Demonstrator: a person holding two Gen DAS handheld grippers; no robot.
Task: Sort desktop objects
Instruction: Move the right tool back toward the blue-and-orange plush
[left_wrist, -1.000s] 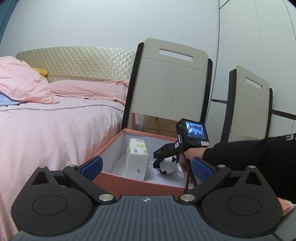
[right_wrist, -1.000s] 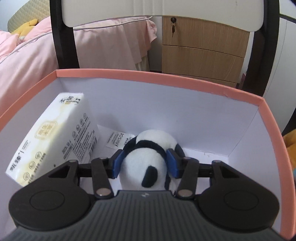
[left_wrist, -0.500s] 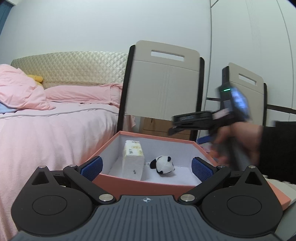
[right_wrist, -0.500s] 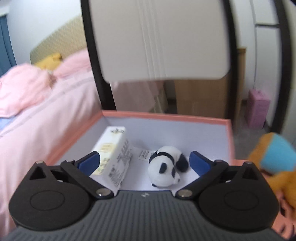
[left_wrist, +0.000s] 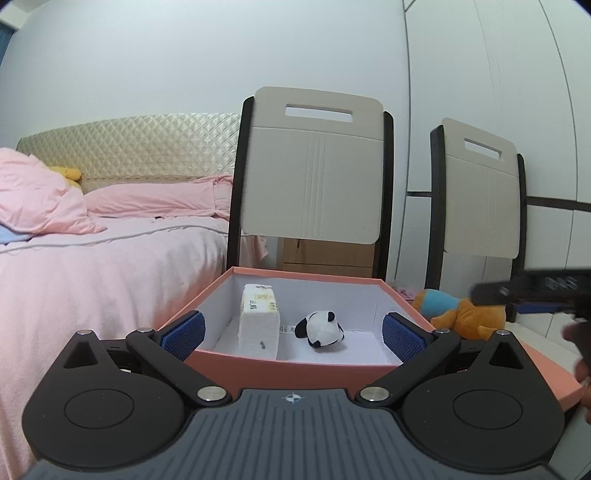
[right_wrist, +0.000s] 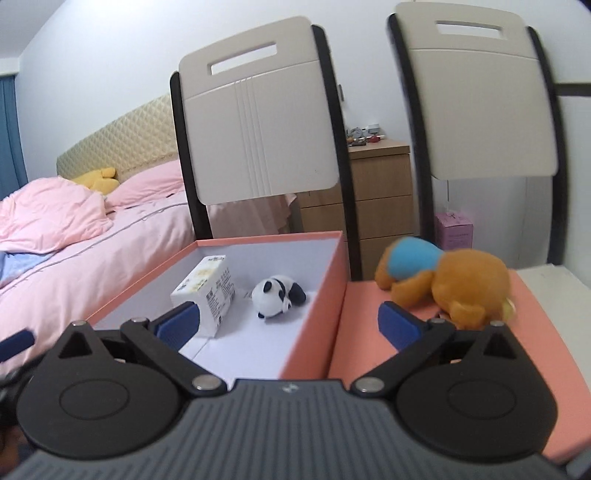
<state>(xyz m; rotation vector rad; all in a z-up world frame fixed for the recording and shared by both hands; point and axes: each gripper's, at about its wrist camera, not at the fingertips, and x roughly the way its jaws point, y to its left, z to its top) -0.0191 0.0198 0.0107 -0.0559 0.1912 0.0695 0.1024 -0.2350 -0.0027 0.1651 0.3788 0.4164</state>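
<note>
A salmon-pink box (left_wrist: 280, 363) (right_wrist: 314, 332) with a white inside holds a white tissue pack (left_wrist: 259, 319) (right_wrist: 207, 291) on its left and a small panda plush (left_wrist: 322, 328) (right_wrist: 277, 291) lying free to its right. An orange plush with a blue patch (right_wrist: 447, 280) (left_wrist: 458, 310) lies on the pink lid (right_wrist: 369, 332) right of the box. My left gripper (left_wrist: 291, 334) is open, its pads astride the box's near wall. My right gripper (right_wrist: 288, 323) is open and empty, back from the box and over its right wall; it shows blurred at the left wrist view's right edge (left_wrist: 532, 291).
Two beige chairs with black frames (left_wrist: 310, 173) (left_wrist: 480, 192) stand behind the box. A bed with pink bedding (left_wrist: 92, 266) fills the left. A wooden drawer unit (right_wrist: 373, 199) and a small pink box (right_wrist: 452, 230) stand behind the chairs. A person's hand (left_wrist: 580, 354) is at the right edge.
My right gripper opened, let go of the panda plush in the box, and drew back and to the right. The left gripper stayed in place.
</note>
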